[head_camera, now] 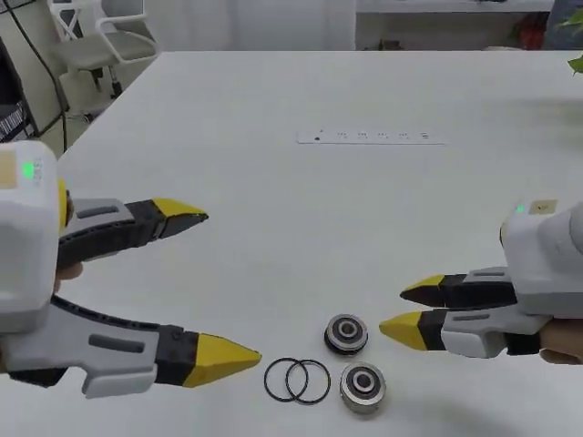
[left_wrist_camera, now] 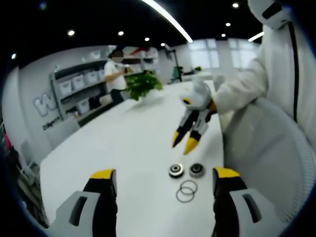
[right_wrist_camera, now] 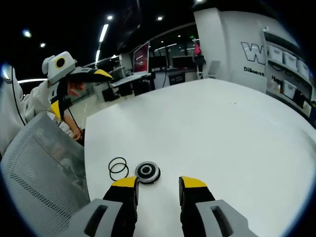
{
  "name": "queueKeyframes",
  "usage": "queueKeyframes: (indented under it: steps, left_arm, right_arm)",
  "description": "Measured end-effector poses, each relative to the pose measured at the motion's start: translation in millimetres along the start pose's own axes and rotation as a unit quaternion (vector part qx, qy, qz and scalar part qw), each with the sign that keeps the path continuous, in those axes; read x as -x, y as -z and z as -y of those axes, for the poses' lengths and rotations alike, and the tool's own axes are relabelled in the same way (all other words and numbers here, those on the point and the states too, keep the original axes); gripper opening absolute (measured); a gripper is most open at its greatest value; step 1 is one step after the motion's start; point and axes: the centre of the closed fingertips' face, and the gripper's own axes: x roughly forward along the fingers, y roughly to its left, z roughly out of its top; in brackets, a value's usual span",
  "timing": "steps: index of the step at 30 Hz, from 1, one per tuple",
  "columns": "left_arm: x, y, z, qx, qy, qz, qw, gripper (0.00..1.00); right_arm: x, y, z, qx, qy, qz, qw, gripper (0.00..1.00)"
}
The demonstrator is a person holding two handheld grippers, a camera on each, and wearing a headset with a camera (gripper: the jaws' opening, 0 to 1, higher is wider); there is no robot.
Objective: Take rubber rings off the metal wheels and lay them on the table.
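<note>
1. Looking down through the head view, I find the far wheel (head_camera: 346, 333) and the near wheel (head_camera: 363, 384) lying flat at the near edge of the white table (head_camera: 273, 182), just beside each other. The two rubber rings (head_camera: 297, 380) lie loose on the table just left of the near wheel.
2. The left gripper (head_camera: 232, 287) hovers left of the rings, jaws spread wide and holding nothing. The right gripper (head_camera: 392, 309) hovers just right of the far wheel, jaws a little parted with nothing between them.
3. The left gripper view adds a mesh chair back (left_wrist_camera: 276, 163), the person's white sleeve (left_wrist_camera: 242, 94), a potted plant (left_wrist_camera: 143, 85) and another person (left_wrist_camera: 116, 79) by shelves (left_wrist_camera: 74, 89) at the far end. Both wheels sit side by side there, the rings nearer the camera.
4. The right gripper view gives me one wheel just beyond its own jaw tip (that jaw covers the table beside it), with the rings on the side toward the left gripper.
5. A power strip (head_camera: 371, 137) lies mid-table, well apart from the parts. Office chairs (head_camera: 100, 36) stand beyond the far left corner.
6. Each wheel's bore points straight up, so its axle axis is vertical. The far wheel carries a dark outer band and the near one looks greyer. The rings lie flat and overlapping, the pair's long axis running left to right.
</note>
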Motion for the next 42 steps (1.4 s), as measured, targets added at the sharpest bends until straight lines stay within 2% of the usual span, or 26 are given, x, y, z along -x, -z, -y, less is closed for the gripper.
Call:
queueKeyframes:
  steps: [8,11,15,19,21,24,28,31,35,38,42]
  left_arm:
    - [-21.1,-29.8,-5.5,-0.042,0.019,0.013,0.9988,0.78]
    - [-33.1,-40.7,-6.4,-0.059,0.034,0.017,0.9975,0.77]
    - [-52.8,-57.3,-11.0,-0.078,0.041,0.023,0.9958,0.76]
    - [-69.7,-61.4,-10.9,-0.090,0.050,0.027,0.9943,0.71]
    - [-81.9,-51.3,-15.0,-0.098,0.041,0.015,0.9942,0.67]
    - [-95.0,-33.4,-12.1,-0.086,0.044,0.010,0.9952,0.63]
    - [-107.2,-11.0,-2.4,-0.038,0.056,0.016,0.9976,0.61]
    - [-113.2,-0.1,-1.1,-0.025,0.052,0.017,0.9982,0.57]
    - [-120.9,13.0,-2.8,0.021,0.039,0.025,0.9987,0.47]
    - [-126.3,32.8,-0.2,0.004,0.043,-0.007,0.9990,0.44]
    - [-132.2,39.7,7.5,0.002,0.052,-0.012,0.9986,0.41]
  right_arm:
    - [-1.6,6.4,1.7,-0.002,-0.003,-0.008,1.0000,0.29]
    - [-1.7,5.9,2.1,-0.003,-0.003,-0.006,1.0000,0.29]
    - [-2.4,7.1,2.1,-0.002,-0.004,-0.008,1.0000,0.29]
    - [-2.0,6.2,2.1,-0.001,-0.004,-0.006,1.0000,0.28]
    - [-2.4,6.9,1.9,-0.001,-0.004,-0.007,1.0000,0.28]
    - [-3.0,8.3,1.1,0.000,-0.005,-0.010,0.9999,0.28]
    - [-4.6,9.5,-0.1,0.000,-0.008,-0.012,0.9999,0.28]
    - [-5.9,10.8,-0.6,0.001,-0.009,-0.014,0.9999,0.28]
    - [-7.8,12.3,-2.1,0.005,-0.012,-0.017,0.9998,0.27]
    - [-8.9,13.6,-1.8,0.005,-0.012,-0.019,0.9997,0.27]
    - [-11.1,15.0,-1.4,0.000,-0.011,-0.018,0.9998,0.26]
